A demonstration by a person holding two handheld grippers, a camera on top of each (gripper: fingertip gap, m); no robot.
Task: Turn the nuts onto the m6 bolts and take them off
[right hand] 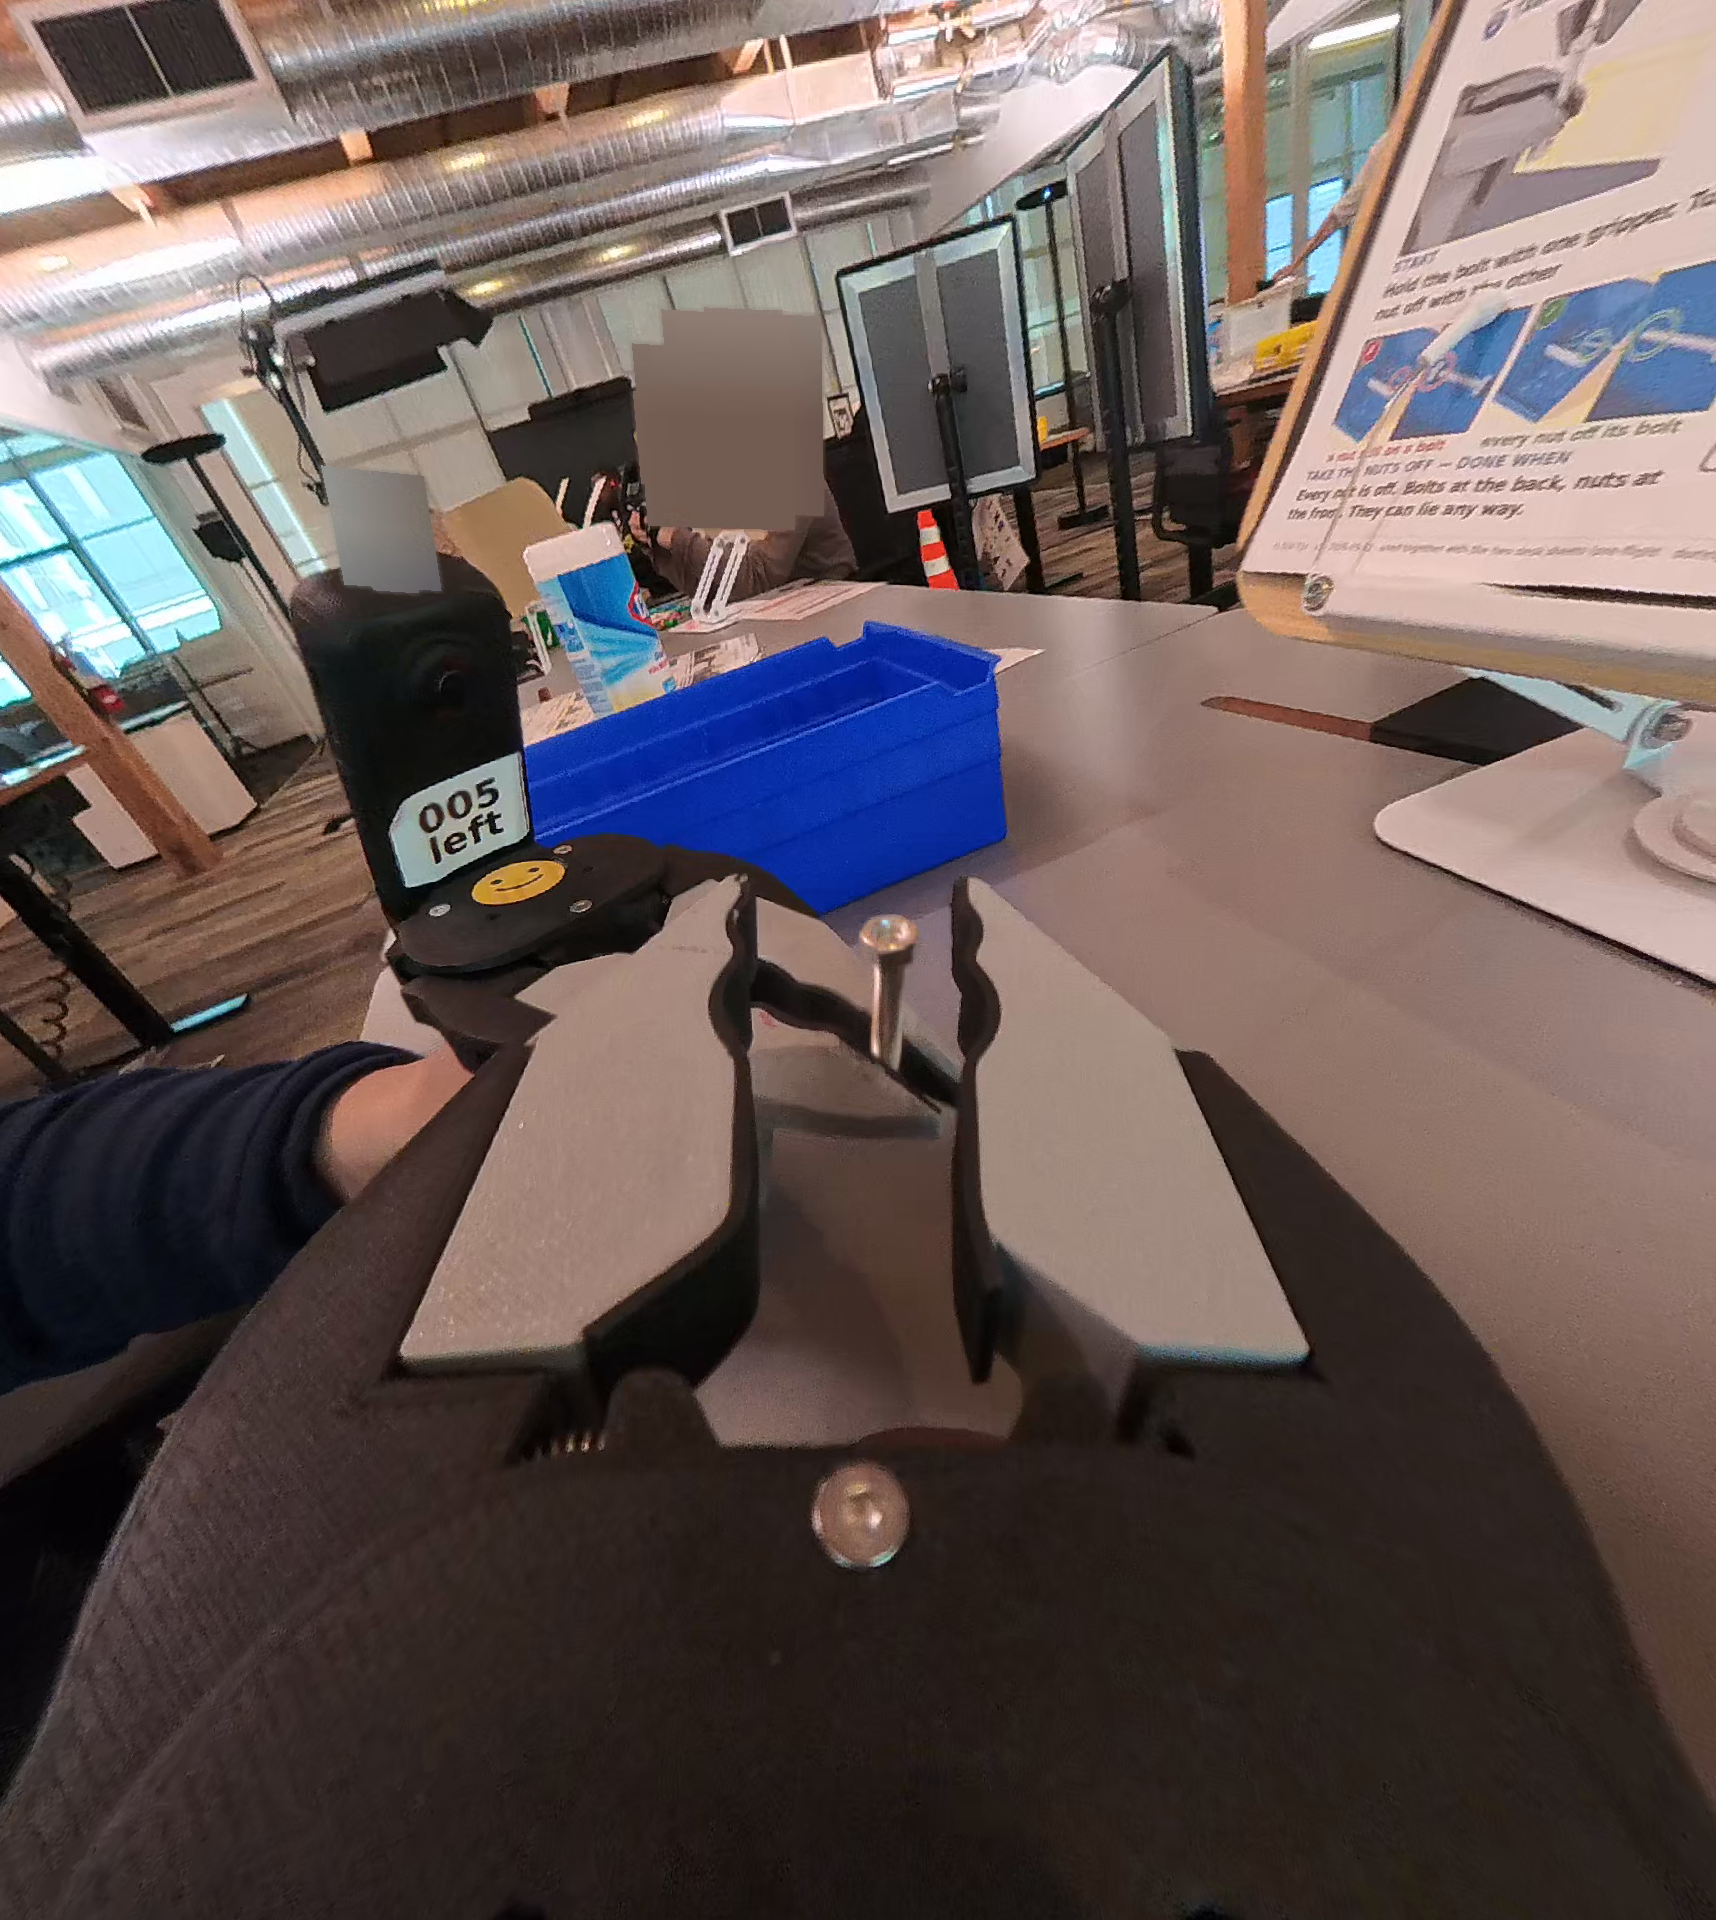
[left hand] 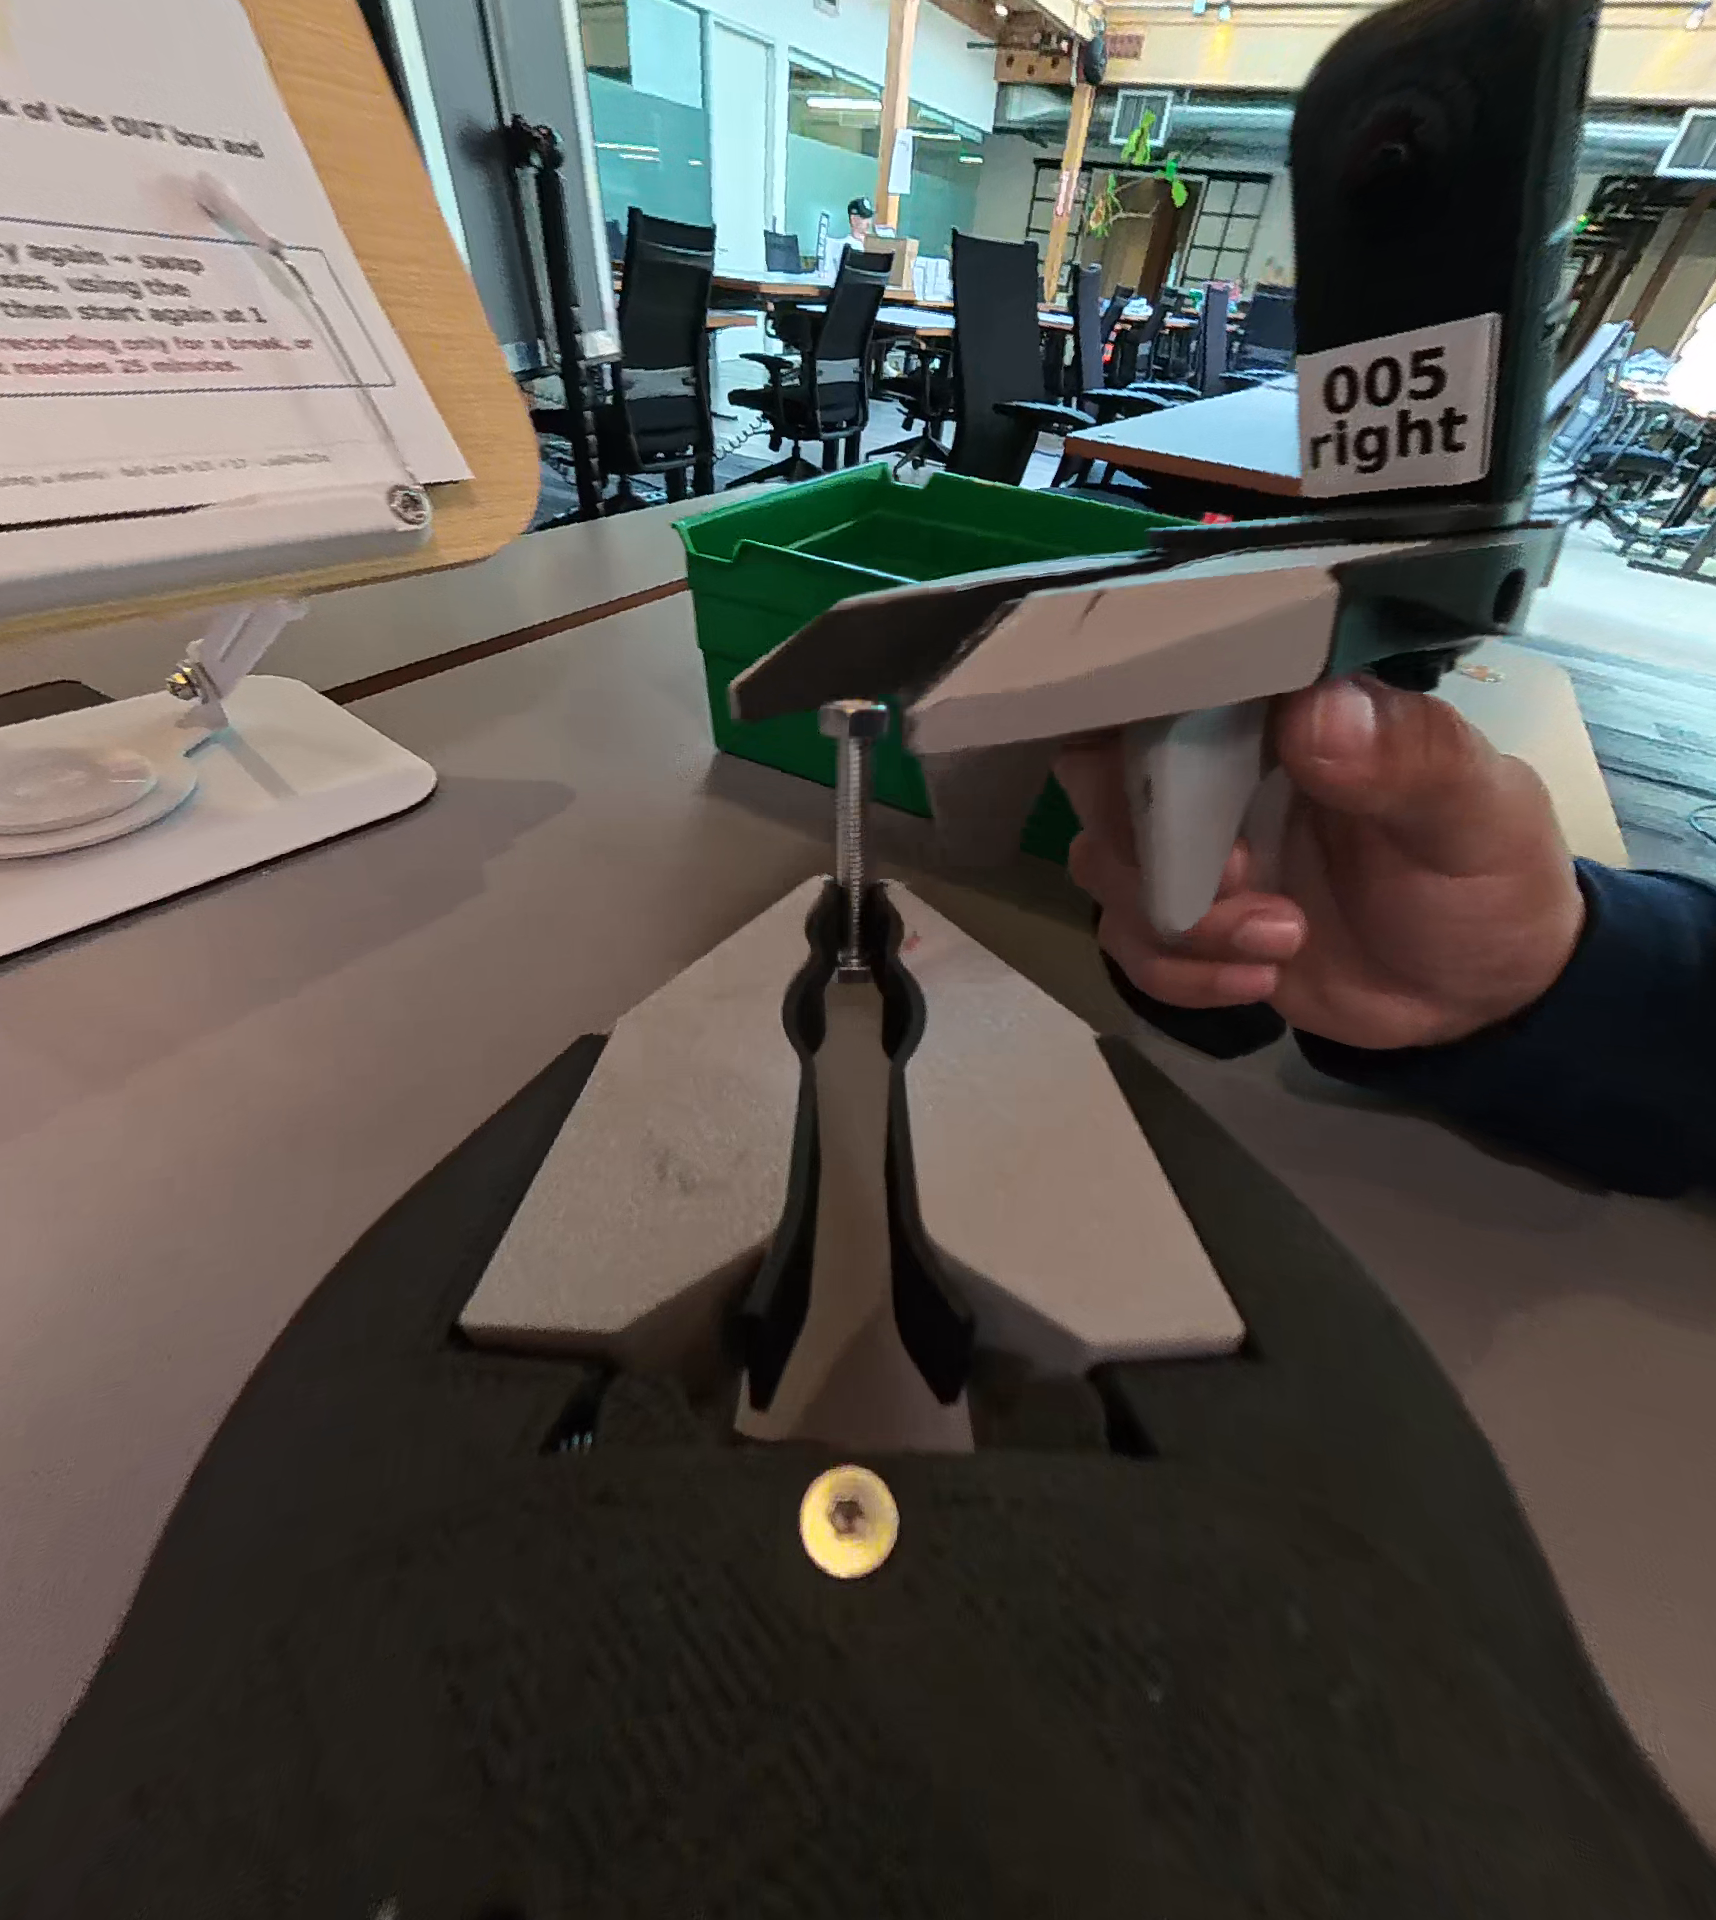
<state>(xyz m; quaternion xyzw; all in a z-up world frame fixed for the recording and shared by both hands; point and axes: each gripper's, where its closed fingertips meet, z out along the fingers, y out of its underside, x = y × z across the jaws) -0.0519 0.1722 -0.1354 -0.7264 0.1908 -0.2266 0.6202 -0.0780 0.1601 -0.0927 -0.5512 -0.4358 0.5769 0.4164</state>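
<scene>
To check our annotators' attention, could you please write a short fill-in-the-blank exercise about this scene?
1. The left claw is ___ on the bolt.
2. The bolt stands ___ in its grip.
3. The right claw is ___, with the bolt's top between its fingers.
4. The bin behind the bolt in the left wrist view is ___.

Missing words: shut; upright; open; green.

A white stand (left hand: 158,769) holds an instruction sheet (right hand: 1581,312) (clipped to wood); wipes canister (right hand: 594,613) behind.

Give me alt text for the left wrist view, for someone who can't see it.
The left gripper is shut on an upright bolt, gripping near its lower end, while the right gripper reaches in over the nut at its top. A green bin stands behind on the grey table.
</scene>
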